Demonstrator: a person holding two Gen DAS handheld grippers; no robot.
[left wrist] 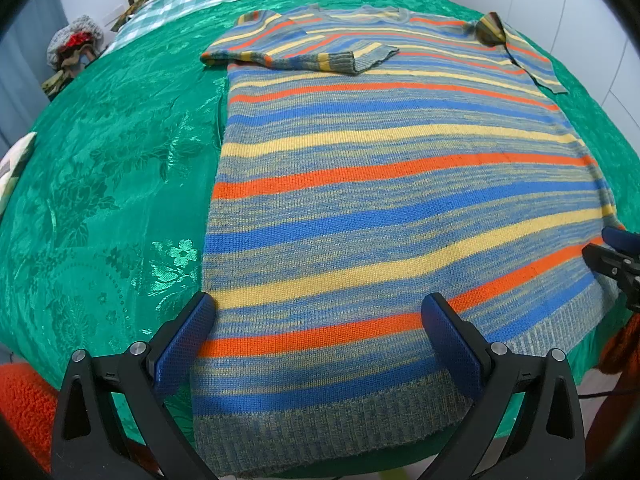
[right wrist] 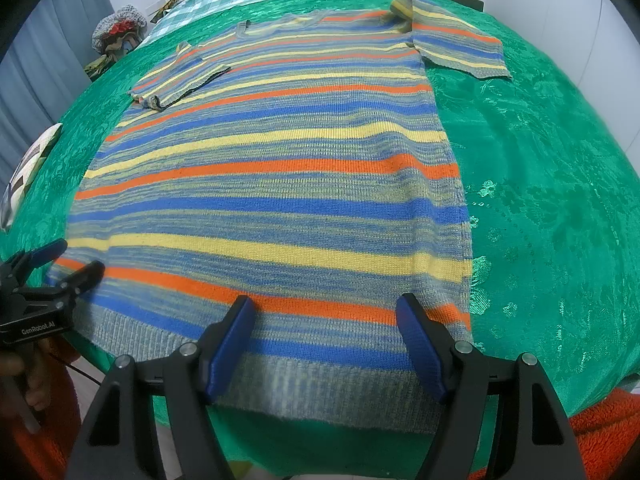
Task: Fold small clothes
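I'm hovering both tongs, left tongs (left wrist: pixel 318 334) and right tongs (right wrist: pixel 326 338), wide open and empty, over the hem of the striped knit sweater (left wrist: pixel 400 168) lying flat on the green bedspread (left wrist: pixel 100 200). I'm aiming to pinch both hem corners evenly, so the fold stays square.

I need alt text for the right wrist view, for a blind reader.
A striped knitted sweater in blue, orange and yellow lies flat on a shiny green bedcover. The right tongs, open, hover over its ribbed hem.
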